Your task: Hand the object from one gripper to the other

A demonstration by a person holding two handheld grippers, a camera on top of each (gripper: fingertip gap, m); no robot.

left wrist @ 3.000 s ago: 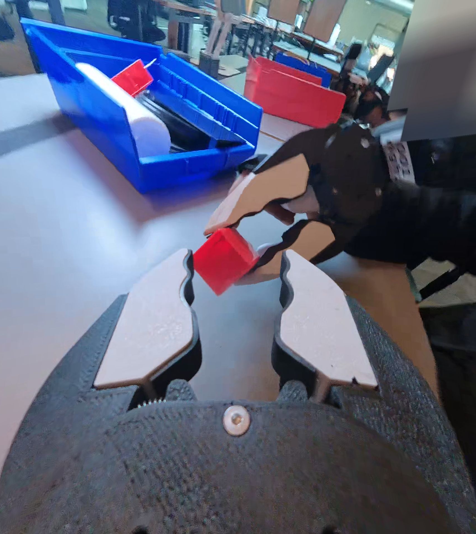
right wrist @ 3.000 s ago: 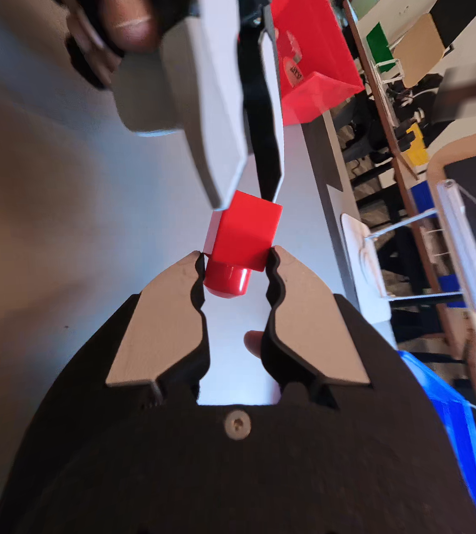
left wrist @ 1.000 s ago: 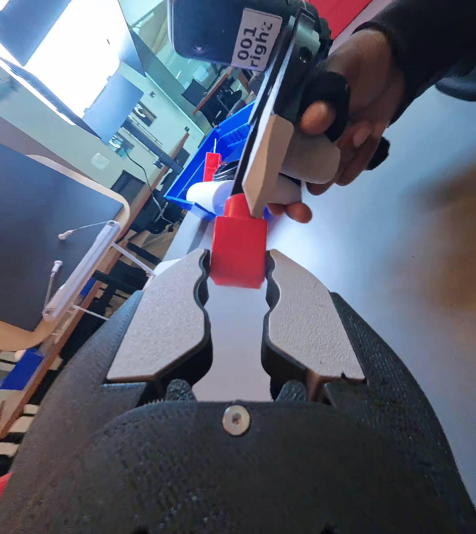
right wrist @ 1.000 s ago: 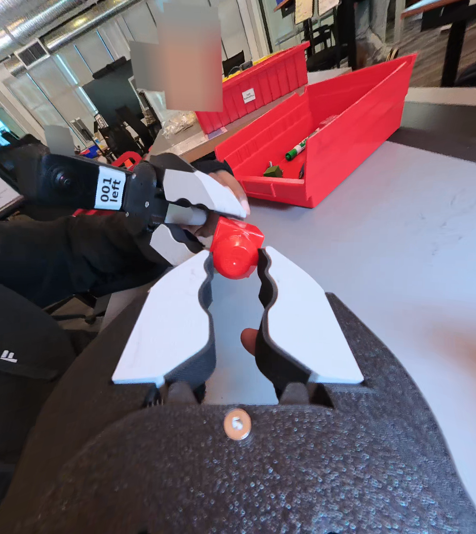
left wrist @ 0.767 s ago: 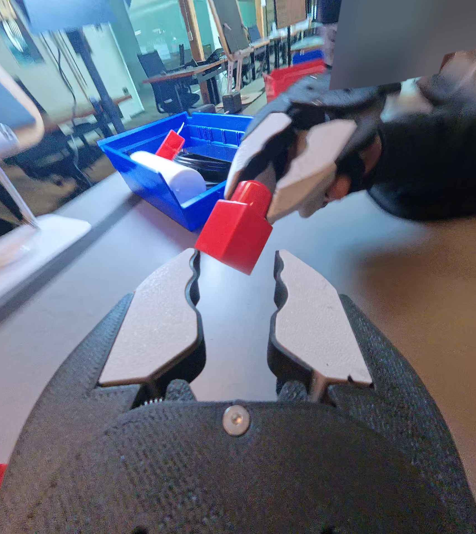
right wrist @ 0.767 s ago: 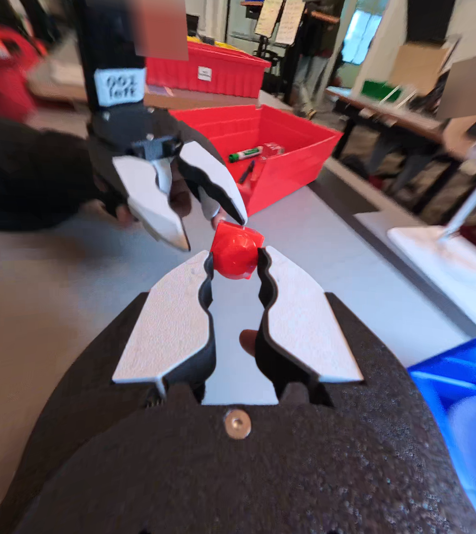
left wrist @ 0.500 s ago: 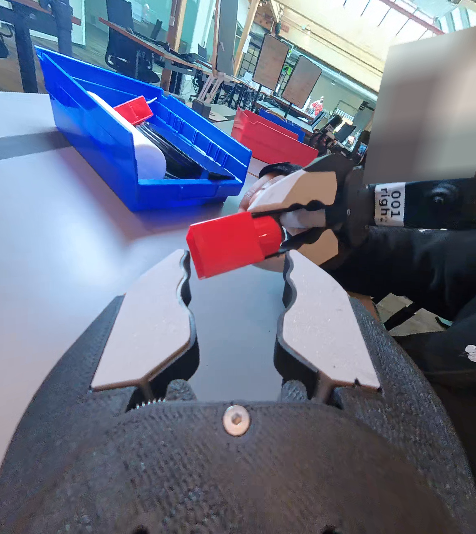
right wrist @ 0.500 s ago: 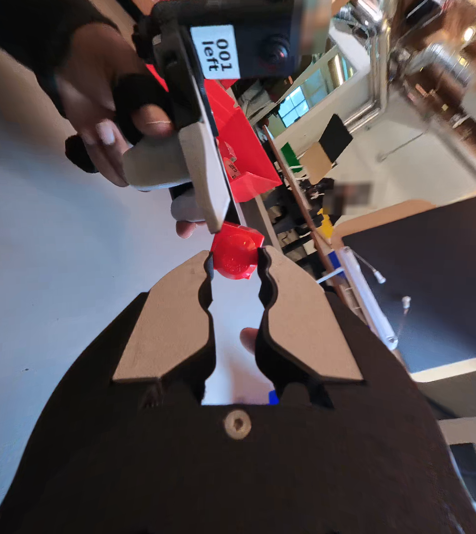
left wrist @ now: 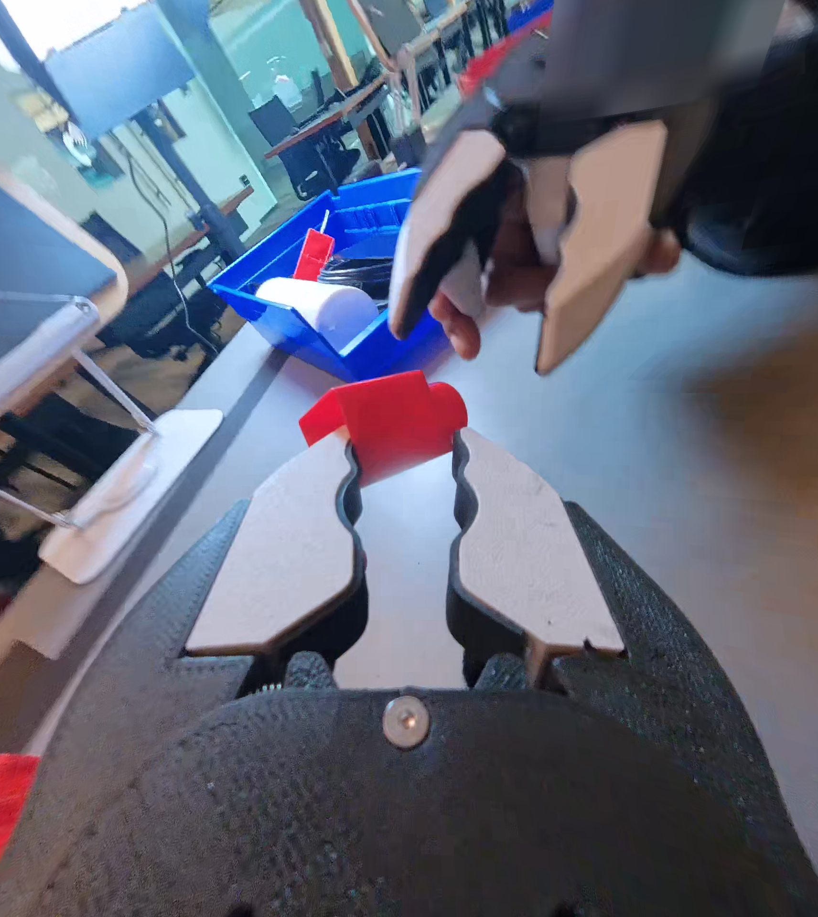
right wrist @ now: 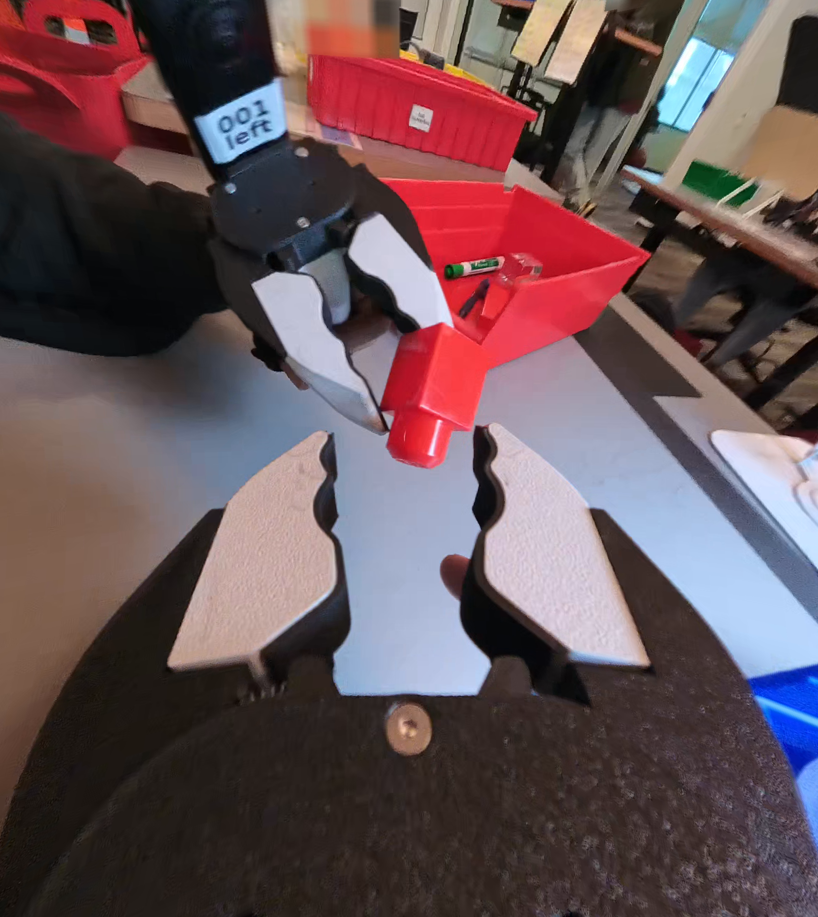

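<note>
Surface: grey tabletop (right wrist: 571,436) fills the middle of both wrist views, with office desks and chairs blurred behind it.
Task object: red plastic block with a square body and a round stub end (left wrist: 392,426) (right wrist: 429,392); it sits at frame centre in both views, lifted off the tabletop.
Left gripper: black two-finger gripper with pale grey pads (left wrist: 404,441) (right wrist: 414,377), held by a person in a dark sleeve; its jaws are clamped on the square body of the block, the stub end pointing away toward the other gripper.
Right gripper: matching black gripper with pale grey pads (right wrist: 403,436) (left wrist: 469,347); its jaws stand spread apart and grip nothing. In the right wrist view the stub of the block hangs just between its fingertips, touching neither pad.
Blue bin: blue plastic open-front bin (left wrist: 347,347) on the tabletop, above centre in the left wrist view, holding a white cylinder (left wrist: 320,305).
Red bin: red plastic open bin (right wrist: 546,307), upper right of centre in the right wrist view, with a green marker pen (right wrist: 474,267) inside.
White stand base: flat white plate (left wrist: 114,496) at the table edge, left of the left wrist view.
</note>
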